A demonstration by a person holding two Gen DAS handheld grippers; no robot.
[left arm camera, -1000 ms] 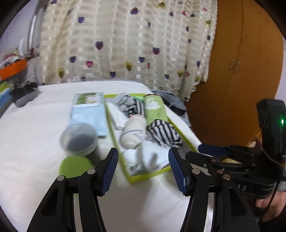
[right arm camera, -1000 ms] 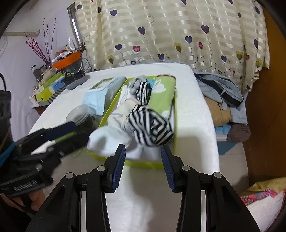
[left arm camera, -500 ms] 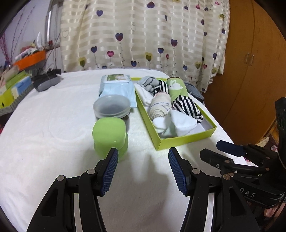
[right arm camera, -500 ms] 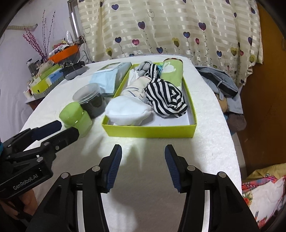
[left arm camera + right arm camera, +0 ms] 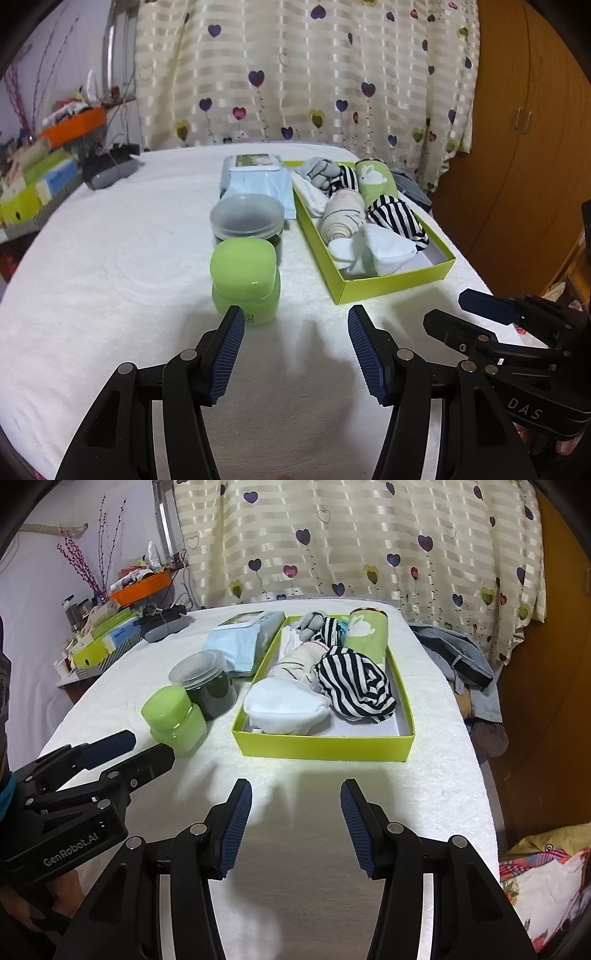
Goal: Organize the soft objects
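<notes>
Both hand-held grippers, left [image 5: 295, 349] and right [image 5: 295, 821], hang released and empty above the white counter [image 5: 424, 775]. Reach squarely over the lime-green cardboard tray [image 5: 325, 744] and pinch one rolled striped sock [image 5: 354, 685] at its middle.

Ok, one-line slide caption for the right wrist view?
Open right gripper hovers before a green box of rolled socks.

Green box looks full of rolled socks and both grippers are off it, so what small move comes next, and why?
Probably ease both grippers back and stop. The socks all lie inside the green box, none on the white cloth. The left gripper and right gripper are open and empty, short of the box.
</notes>
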